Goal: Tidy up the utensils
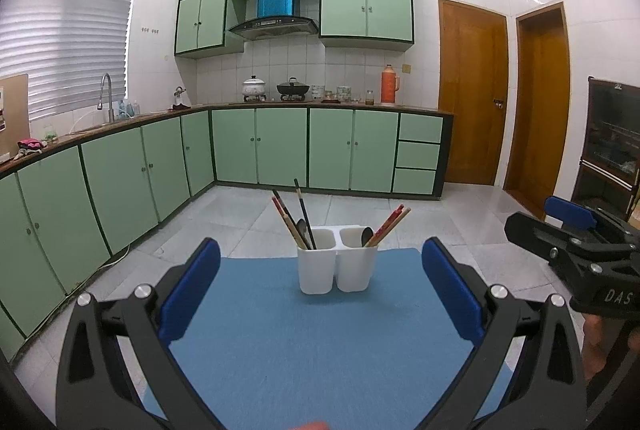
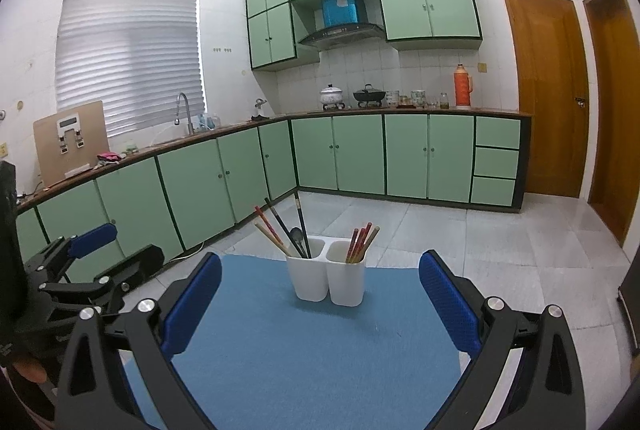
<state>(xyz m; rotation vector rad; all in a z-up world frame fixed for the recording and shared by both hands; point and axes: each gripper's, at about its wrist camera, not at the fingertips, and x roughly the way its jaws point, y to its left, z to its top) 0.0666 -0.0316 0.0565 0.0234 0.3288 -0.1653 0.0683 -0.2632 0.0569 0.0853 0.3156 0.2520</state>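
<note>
Chopsticks (image 1: 386,227) and what looked like dark spoons (image 1: 301,228) stood in a white two-compartment plastic holder (image 1: 338,266) near the blue mat's (image 1: 320,342) far edge; left gripper (image 1: 320,286) and right gripper (image 2: 320,288) both gaped empty.

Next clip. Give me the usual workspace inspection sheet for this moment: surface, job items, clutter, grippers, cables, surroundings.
Surface: blue mat, bare apart from the holder.
Job's things: white two-compartment holder upright on the mat's far part; left compartment holds chopsticks and a dark spoon; right compartment holds reddish chopsticks and a spoon.
Clutter: nothing seen on the mat.
Grippers: left gripper open, empty; right gripper open, empty; both short of the holder.
Cables: one cord on the floor by the cabinets.
Surroundings: green cabinets, counter with pots, wooden doors.
</note>
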